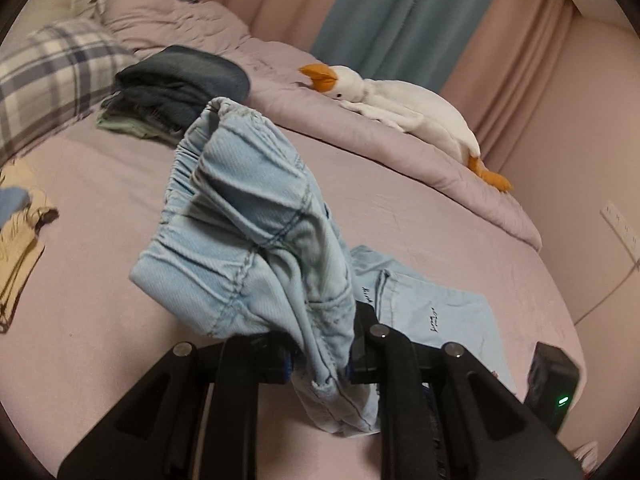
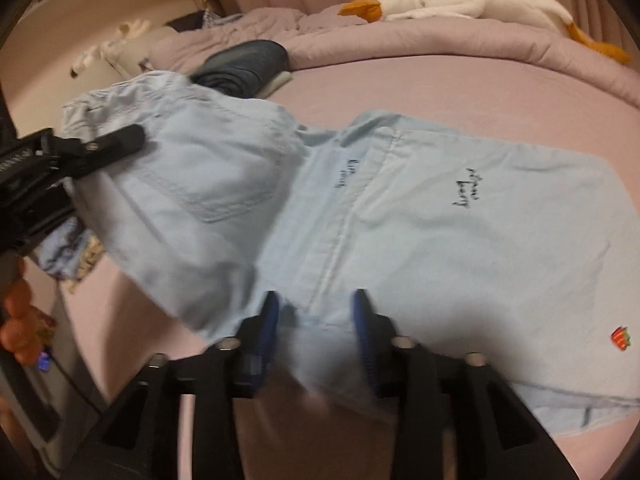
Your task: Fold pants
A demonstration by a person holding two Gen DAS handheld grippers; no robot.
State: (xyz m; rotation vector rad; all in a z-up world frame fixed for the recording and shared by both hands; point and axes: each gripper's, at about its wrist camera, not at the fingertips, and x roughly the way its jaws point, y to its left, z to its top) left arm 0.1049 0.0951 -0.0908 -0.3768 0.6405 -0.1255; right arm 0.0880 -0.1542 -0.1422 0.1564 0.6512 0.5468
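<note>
The light blue pants sprawl across the pink bed, one end flat on the sheet with small dark lettering and a little orange patch showing, the other end hoisted off the sheet. The left gripper has its fingers clamped on a bunched fold, and the elastic waistband balloons up in front of its camera. From the right wrist view that same gripper bites the raised cloth at the far left. The right gripper sits low at the near edge of the pants, blue-padded fingers apart with cloth lying between them; motion blur there, so whether they touch it I cannot tell. Beyond the pants, a stack of dark folded clothes sits near a plaid pillow, and a white stuffed goose lies on the rolled quilt by the curtains.
</note>
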